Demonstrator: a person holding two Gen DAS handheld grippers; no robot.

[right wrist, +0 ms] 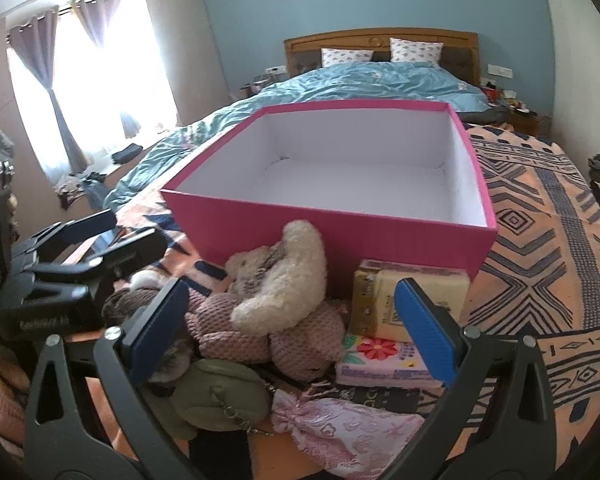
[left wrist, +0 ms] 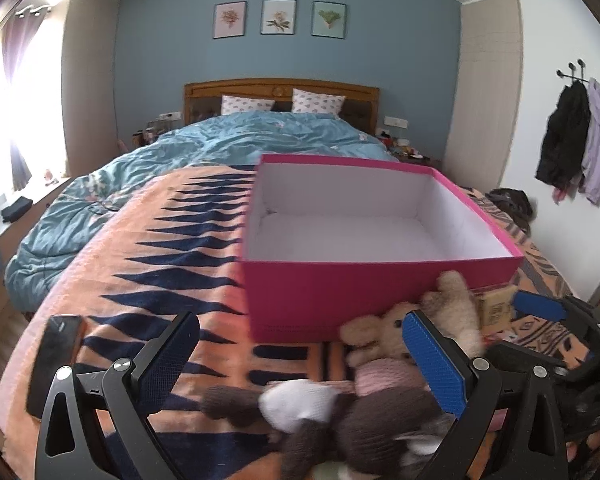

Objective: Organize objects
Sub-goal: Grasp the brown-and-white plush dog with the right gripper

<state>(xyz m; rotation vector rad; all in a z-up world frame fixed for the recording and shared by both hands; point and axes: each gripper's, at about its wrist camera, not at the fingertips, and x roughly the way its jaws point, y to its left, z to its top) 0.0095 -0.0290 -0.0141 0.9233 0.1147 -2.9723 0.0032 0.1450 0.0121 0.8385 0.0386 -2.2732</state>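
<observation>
The pink box (right wrist: pixel 332 236) sits open and empty on the patterned blanket (right wrist: pixel 540 216), just ahead of both grippers, its near wall facing them. Against that wall lies the pile to be sorted: a cream plush toy (right wrist: pixel 288 276) draped over a pink knitted toy (right wrist: pixel 260 332), a yellow tissue pack (right wrist: pixel 404 300) touching the box wall, a flowered pink packet (right wrist: pixel 384 360) below it, a green pouch (right wrist: pixel 220 396) and a pink drawstring bag (right wrist: pixel 340 436) nearest the right gripper (right wrist: pixel 296 344).

That gripper's jaws stand fully apart and hold nothing; the plush heap lies between and below them. The left gripper (left wrist: pixel 300 364) is likewise wide open and empty, with a brown and white knitted toy (left wrist: pixel 320 412) beneath it. A dark phone (left wrist: pixel 54 360) lies to its left, near the blanket's edge.

Likely troubles from here, as I judge them:

1. The toys overlap, so closing on the cream one may drag the pink knitted one up with it, and it could drop short of the box.
2. The soft plush may squash and slip out during the lift over the near wall.
3. The 2 grippers are close together, so reaching for neighbouring items at once risks a clash.
4. A lifted item catching the near rim could shove or tip the light box on the soft bedding.
5. The pouch's chain could snag on other items.
</observation>
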